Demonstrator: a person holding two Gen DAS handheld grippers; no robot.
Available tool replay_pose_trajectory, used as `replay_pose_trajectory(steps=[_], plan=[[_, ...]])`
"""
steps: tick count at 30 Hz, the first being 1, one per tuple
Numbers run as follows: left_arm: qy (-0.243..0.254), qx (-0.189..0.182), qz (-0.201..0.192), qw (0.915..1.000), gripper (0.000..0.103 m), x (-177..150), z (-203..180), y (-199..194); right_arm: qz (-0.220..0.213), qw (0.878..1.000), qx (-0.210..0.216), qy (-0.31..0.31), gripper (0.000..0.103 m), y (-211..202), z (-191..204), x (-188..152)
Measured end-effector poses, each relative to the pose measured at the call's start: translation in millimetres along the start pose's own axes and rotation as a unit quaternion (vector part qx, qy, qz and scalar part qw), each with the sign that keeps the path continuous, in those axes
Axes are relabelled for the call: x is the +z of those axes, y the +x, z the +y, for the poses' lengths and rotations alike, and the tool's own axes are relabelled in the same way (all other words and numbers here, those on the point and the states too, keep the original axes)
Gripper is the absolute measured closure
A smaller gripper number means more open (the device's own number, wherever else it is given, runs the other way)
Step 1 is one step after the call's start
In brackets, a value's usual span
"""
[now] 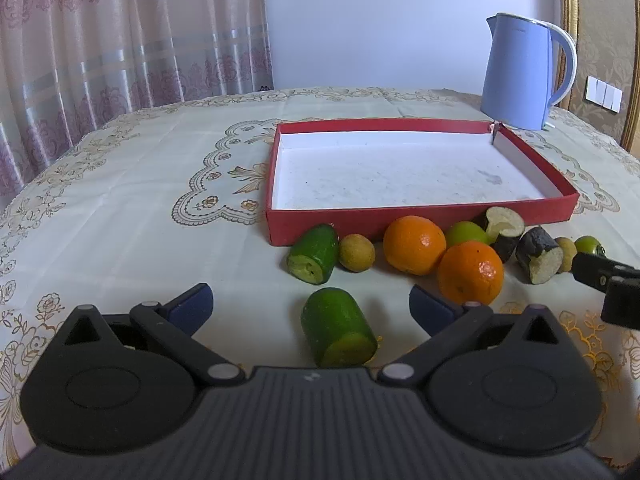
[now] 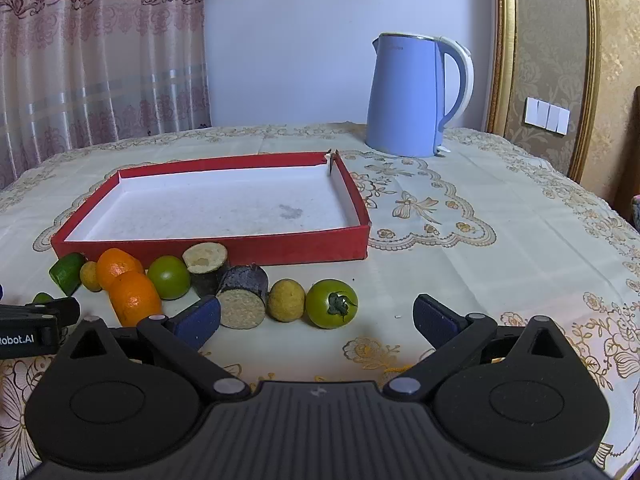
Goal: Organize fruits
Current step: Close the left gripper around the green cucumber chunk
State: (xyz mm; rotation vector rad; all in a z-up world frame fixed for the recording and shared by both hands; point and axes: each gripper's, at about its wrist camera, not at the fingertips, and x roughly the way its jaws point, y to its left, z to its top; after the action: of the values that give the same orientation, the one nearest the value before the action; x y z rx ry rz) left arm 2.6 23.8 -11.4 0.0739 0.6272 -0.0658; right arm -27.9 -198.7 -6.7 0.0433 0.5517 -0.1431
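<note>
A round table under a cream tablecloth (image 1: 120, 208) with gold floral print fills both my views, with pink patterned curtains (image 1: 100, 40) in the upper left of the frame and a pale wall behind.

Through my left wrist camera, my left gripper (image 1: 311, 307) stands with its jaws spread wide, holding nothing — a green cucumber piece (image 1: 338, 332) lies on the cloth between the blue pads (image 1: 192, 306), touching neither. Above it, across the middle of the frame, a row of produce runs along the near wall of the red tray (image 1: 420, 220): a second cucumber piece (image 1: 314, 254), a small yellow-brown fruit (image 1: 356, 253), two oranges (image 1: 414, 244) touching each other, a green tomato (image 1: 466, 233) behind them, then two dark-skinned cut chunks (image 1: 538, 256) with pale faces. The tray's white floor holds no fruit. A blue kettle (image 1: 520, 76) stands at upper right, beyond the tray's far corner.

Through my right wrist camera, my right gripper (image 2: 316, 316) is likewise gaping and holding nothing. Just beyond my fingertips (image 2: 434, 318), in the middle of the frame, sit a dark chunk (image 2: 244, 294), a yellowish round fruit (image 2: 286, 300) and a stemmed green tomato (image 2: 332, 303) — side by side. The other gripper's black body pokes in at the left edge.
</note>
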Motion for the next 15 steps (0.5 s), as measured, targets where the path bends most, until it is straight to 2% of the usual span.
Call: replay_pose_trajectory(steps=[11,12,13,15], plan=[[0.008,-0.005,0.002,1.0000,0.000,-4.5,-3.7,0.7,-0.001,1.000,0.001,0.003,0.000,0.0,-2.6,-0.8],[0.008,-0.006,0.000,1.0000,0.003,-5.1,-3.6,0.4,-0.001,1.000,0.000,0.004,0.000,0.1,-2.8,-0.6],[0.008,-0.006,-0.001,0.9999,0.012,-6.0,-3.4,0.1,-0.001,1.000,-0.001,0.005,0.000,0.2,-3.9,-0.7],[0.013,-0.017,0.002,0.9998,0.018,-7.8,-3.0,0.1,-0.001,1.000,-0.006,0.012,0.000,-0.2,-6.5,-1.0]])
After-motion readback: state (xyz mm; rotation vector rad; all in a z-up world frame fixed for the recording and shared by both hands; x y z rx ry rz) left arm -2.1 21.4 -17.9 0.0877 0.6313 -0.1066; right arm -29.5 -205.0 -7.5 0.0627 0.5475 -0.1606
